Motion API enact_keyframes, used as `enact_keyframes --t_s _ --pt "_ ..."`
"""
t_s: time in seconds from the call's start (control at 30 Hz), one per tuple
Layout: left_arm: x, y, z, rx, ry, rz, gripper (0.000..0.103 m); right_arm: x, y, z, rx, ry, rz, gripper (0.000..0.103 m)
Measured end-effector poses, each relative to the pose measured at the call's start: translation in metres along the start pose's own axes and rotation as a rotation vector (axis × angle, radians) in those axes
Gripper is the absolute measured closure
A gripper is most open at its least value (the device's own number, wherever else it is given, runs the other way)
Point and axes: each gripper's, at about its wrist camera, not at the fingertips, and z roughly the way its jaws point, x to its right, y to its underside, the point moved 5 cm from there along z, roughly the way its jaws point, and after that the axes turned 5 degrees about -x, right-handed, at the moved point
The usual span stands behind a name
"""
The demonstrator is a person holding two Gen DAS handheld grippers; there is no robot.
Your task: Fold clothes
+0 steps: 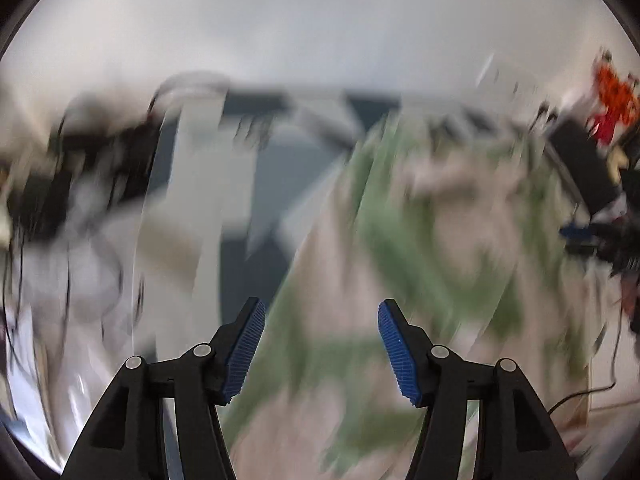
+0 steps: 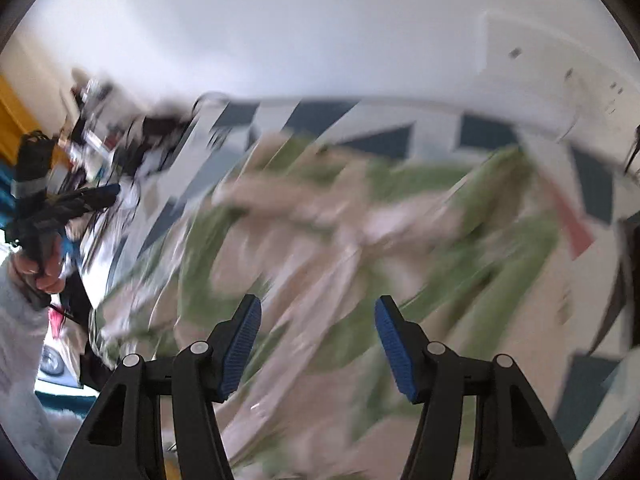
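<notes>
Though both views smear badly, a beige-and-green garment [image 2: 340,232] lies spread on a blue-and-white patterned surface [image 2: 384,140], running from centre to 3 o'clock. White wall [image 2: 320,32] at 12. Left gripper [image 1: 322,344] and right gripper [image 2: 318,342] gape, nothing between their pads.

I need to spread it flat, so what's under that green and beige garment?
The garment lies on a white and dark blue patterned surface, which shows around its edges. What's directly beneath is covered.
</notes>
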Motion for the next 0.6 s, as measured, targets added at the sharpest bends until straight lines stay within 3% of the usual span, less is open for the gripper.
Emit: enact_keyframes --t_s 0.1,0.23,0.37,0.53,0.6 --pt "-0.016 0.059 0.013 -0.056 0.034 -0.028 0.044 -0.034 0.022 0.027 -0.040 0.009 -0.008 0.040" --pt "-0.008 0.094 0.031 -0.089 0.092 -0.026 0.044 -0.075 0.022 0.065 -0.082 0.027 -0.047 0.041" --pt "0.008 0.096 0.037 -0.054 0.059 0.030 0.044 -0.102 0.015 0.086 -0.097 0.050 -0.069 0.041" --pt "0.017 0.077 0.026 0.012 0.217 0.008 0.044 -0.115 0.010 0.088 -0.094 0.091 -0.073 0.041" --pt "0.017 0.067 0.030 0.022 0.193 0.008 0.042 -0.113 0.009 0.081 -0.079 0.107 -0.065 0.041"
